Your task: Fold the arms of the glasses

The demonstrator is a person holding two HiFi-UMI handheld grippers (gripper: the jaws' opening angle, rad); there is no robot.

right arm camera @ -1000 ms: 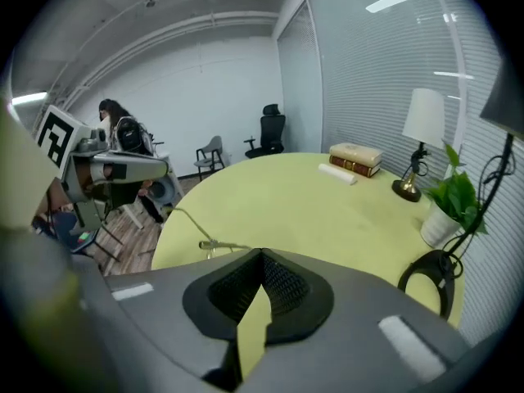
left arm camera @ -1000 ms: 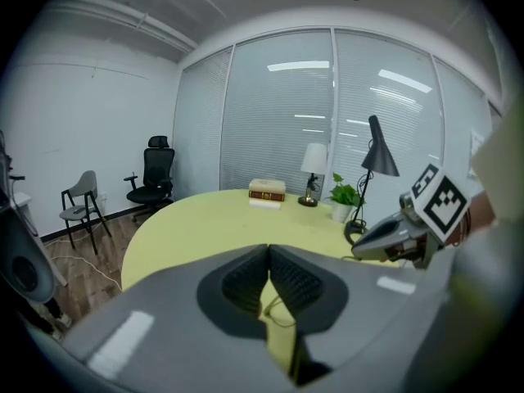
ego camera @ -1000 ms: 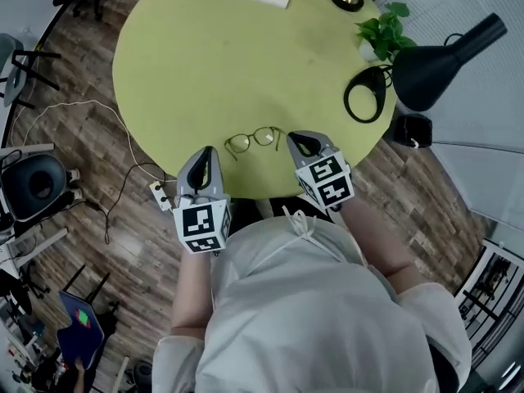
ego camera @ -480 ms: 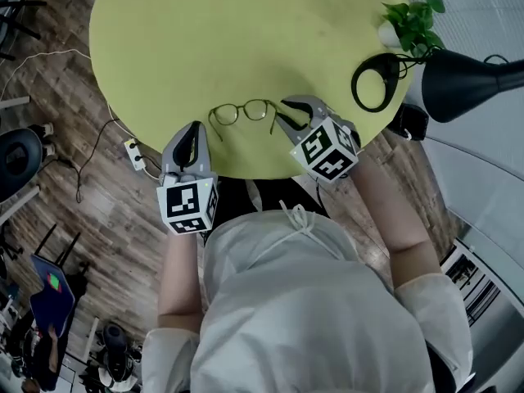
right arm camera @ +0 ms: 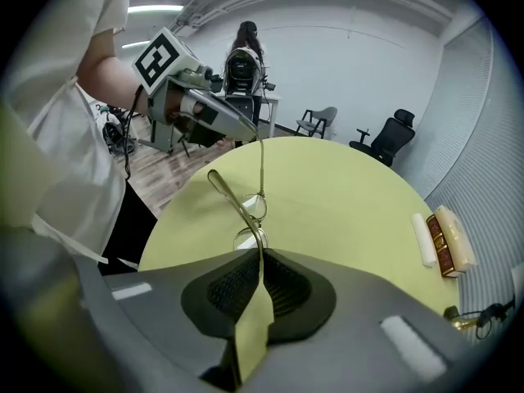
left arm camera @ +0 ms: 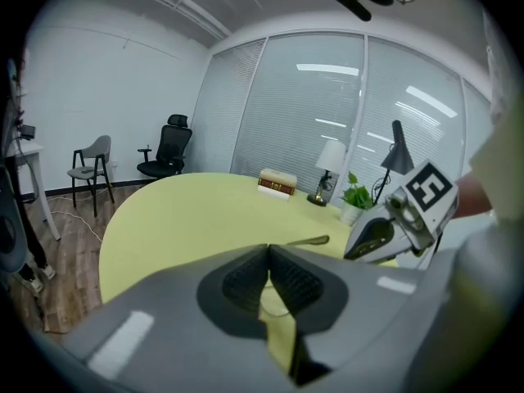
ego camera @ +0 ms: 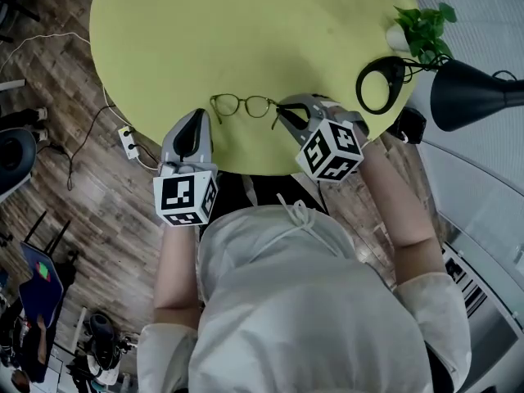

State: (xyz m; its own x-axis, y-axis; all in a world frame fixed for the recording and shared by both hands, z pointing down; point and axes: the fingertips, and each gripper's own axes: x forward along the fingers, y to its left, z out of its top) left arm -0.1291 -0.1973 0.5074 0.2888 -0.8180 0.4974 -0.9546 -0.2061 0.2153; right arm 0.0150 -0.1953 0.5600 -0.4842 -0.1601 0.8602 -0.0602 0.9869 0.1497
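Thin-rimmed glasses [ego camera: 243, 105] lie on the round yellow-green table [ego camera: 246, 31], near its front edge, with their arms unfolded. My right gripper [ego camera: 282, 110] is at their right end. Its jaws have just been closing, and in the right gripper view the glasses' arm [right arm camera: 233, 203] runs straight into the narrow gap of the right gripper [right arm camera: 260, 252]. My left gripper [ego camera: 200, 115] rests just left of the left lens, its pads together with nothing between them. The left gripper view shows the left gripper [left arm camera: 268, 248] shut, with one glasses arm [left arm camera: 307, 241] beyond it.
A black desk lamp [ego camera: 475, 92] and its ring base [ego camera: 378, 84] stand at the table's right edge beside a small plant [ego camera: 426, 27]. A book [left arm camera: 276, 181] lies at the far side. A power strip [ego camera: 127, 142] and its cables lie on the wooden floor to the left.
Both grippers have come down toward the table. The right gripper rolled, opened its jaws at the glasses' right end, then closed them there. The glasses stay in place.
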